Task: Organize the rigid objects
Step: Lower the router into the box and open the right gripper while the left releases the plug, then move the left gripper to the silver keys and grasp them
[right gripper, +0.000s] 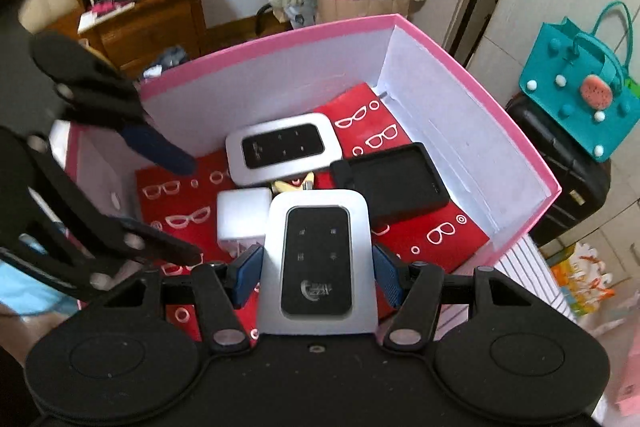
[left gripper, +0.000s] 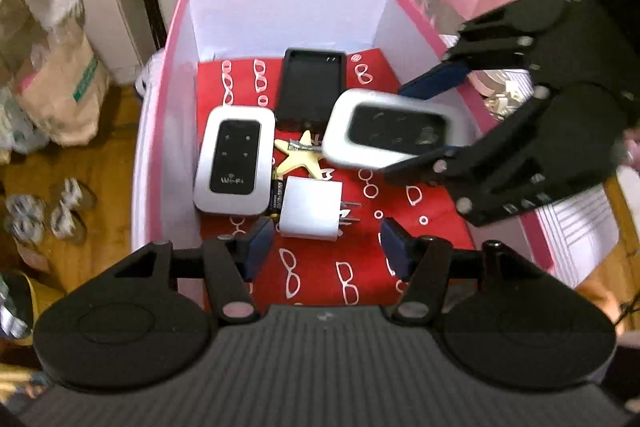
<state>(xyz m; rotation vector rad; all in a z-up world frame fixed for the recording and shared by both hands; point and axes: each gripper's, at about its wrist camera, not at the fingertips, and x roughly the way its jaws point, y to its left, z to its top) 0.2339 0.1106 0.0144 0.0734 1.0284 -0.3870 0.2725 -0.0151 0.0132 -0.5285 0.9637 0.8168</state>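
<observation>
Right wrist view: right gripper (right gripper: 318, 267) clamps a silver wifi router (right gripper: 318, 263) between its 2 blue pads (right gripper: 249, 271), held above the pink box (right gripper: 532, 151). Left gripper (left gripper: 326, 241) hangs over the box w/ fingers spread wide, nothing between them. On the red liner (left gripper: 320, 279), near to far: white charger plug (left gripper: 312, 207), battery (left gripper: 276, 195) beside it, star clip (left gripper: 298, 157), 2nd router (left gripper: 234, 163) lying flat, black case (left gripper: 312, 89) toward the back wall.
</observation>
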